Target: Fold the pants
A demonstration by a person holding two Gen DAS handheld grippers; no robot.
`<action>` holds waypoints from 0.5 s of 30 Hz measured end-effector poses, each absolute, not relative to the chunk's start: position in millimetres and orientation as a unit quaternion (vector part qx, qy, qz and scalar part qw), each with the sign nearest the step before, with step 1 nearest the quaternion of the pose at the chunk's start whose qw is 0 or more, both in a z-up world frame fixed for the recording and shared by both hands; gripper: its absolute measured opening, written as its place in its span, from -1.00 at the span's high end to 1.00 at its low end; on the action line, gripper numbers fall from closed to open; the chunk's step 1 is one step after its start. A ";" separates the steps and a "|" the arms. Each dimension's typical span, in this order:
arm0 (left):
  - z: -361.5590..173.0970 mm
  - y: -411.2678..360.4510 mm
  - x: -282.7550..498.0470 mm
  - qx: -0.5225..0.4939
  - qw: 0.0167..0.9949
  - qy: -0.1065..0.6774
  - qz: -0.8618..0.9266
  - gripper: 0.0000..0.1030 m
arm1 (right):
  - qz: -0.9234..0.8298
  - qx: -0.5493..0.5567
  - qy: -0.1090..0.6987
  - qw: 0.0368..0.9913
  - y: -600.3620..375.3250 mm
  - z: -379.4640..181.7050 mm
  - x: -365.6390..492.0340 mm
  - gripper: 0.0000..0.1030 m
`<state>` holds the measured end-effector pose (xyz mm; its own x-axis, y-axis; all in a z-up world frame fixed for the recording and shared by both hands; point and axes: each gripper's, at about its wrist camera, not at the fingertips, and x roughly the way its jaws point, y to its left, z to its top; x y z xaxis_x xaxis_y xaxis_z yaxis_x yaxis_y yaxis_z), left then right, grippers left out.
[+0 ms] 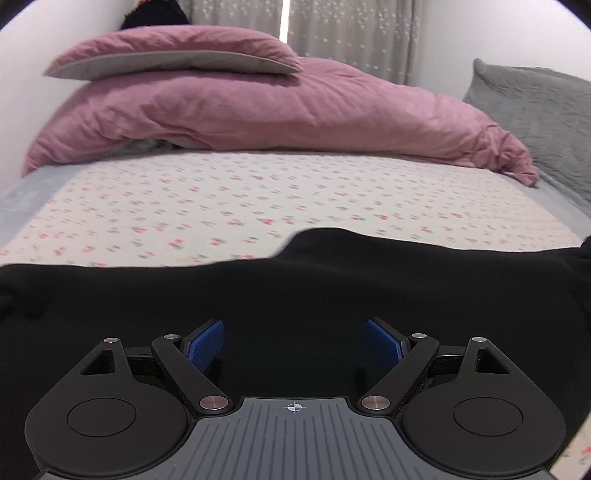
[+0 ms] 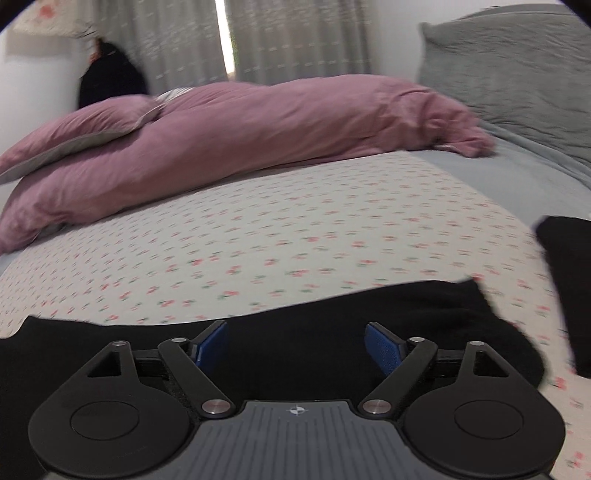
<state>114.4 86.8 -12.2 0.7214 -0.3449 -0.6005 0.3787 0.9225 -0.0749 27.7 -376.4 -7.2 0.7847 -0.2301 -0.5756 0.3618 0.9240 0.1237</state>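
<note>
Both claws, left claw (image 1: pixel 294 338) and right claw (image 2: pixel 295 341), stand wide apart gripping nothing above the black pants (image 1: pixel 295 288) lying flat along the near edge of the floral bed (image 1: pixel 258 199), folding apparently incomplete.

The black pants (image 1: pixel 295 288) run off the left, right and lower edges of the left wrist view, so their full outline cannot be made out, and the fabric is too dark to show seams or folds. In the right wrist view a second black piece (image 2: pixel 565 288) is cut by the right edge; whether it joins the pants cannot be told. The flowered sheet (image 2: pixel 258 240) is smeared by motion blur there. A dark object (image 1: pixel 155 14) behind the pink duvet (image 1: pixel 258 110) is mostly hidden and unidentifiable.
</note>
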 end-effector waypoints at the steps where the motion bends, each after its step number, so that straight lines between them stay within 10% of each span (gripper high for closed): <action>1: -13.1 82.4 114.2 0.024 0.924 0.323 -0.202 -0.69 | -0.171 0.111 0.283 0.937 -381.4 -5.9 22.2 -0.68; 15: -25.3 18.6 111.8 0.008 0.897 0.354 -0.265 -0.94 | -0.291 0.127 0.297 0.900 -438.3 -24.7 -21.1 -0.88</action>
